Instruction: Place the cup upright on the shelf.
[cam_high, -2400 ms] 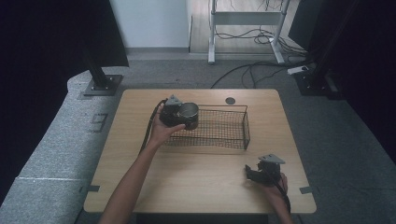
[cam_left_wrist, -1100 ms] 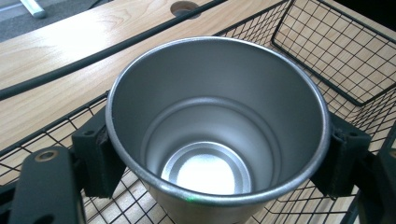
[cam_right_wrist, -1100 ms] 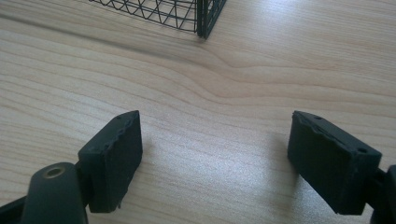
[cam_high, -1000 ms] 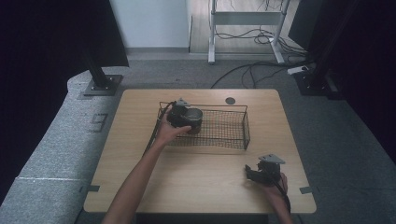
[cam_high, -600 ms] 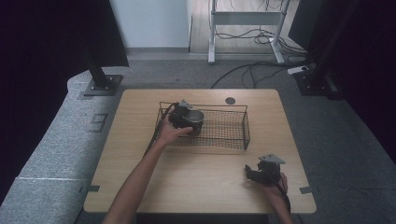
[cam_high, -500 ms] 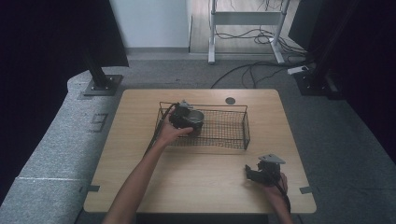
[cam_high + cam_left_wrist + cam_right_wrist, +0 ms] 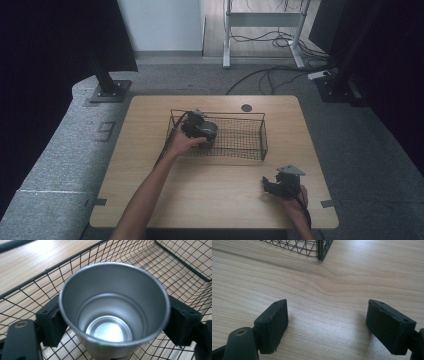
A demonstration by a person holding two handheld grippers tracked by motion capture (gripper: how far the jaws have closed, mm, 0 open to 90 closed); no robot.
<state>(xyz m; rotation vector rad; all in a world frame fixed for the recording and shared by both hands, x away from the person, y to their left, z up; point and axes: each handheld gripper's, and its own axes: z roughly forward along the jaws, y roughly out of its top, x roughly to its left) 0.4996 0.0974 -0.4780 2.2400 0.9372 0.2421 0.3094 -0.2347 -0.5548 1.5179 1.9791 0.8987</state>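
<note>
Metal cup (image 7: pixel 113 312) sits btwn the left gripper (image 7: pixel 113 322) fingers (image 7: pixel 51 326), pinched on opposite sides of its wall just below the rim, mouth toward the camera. In the high view the left gripper (image 7: pixel 196 126) holds the cup (image 7: pixel 207 131) at the left end of the wire basket (image 7: pixel 239 141), over or just inside it; can't tell whether the cup base touches the mesh yet.

Handling, as a guess: thin steel, so light and stiff, won't crush, but the wall is smooth and tapered, so it could slip down out of the fingers if the squeeze eases. Best hold looks like the one in use: fingers across the widest part near the rim, wall between them. Empty inside, nothing to spill.

Around it: basket wire (image 7: pixel 190 262) runs close behind and beneath the fingers; the near rim passes just outside the left finger, so that finger or the cable could snag on the mesh when opening or lifting out. Rest of the basket beyond the fingers looks bare.

Right gripper (image 7: pixel 280 184) rests well apart on the tabletop (image 7: pixel 210 200) near the front right. Its fingers (image 7: pixel 273 323) are spread wide w/ nothing btwn them, just bare tabletop (image 7: pixel 327 322); a basket corner (image 7: pixel 320 251) stands ahead of them, not in the way.
</note>
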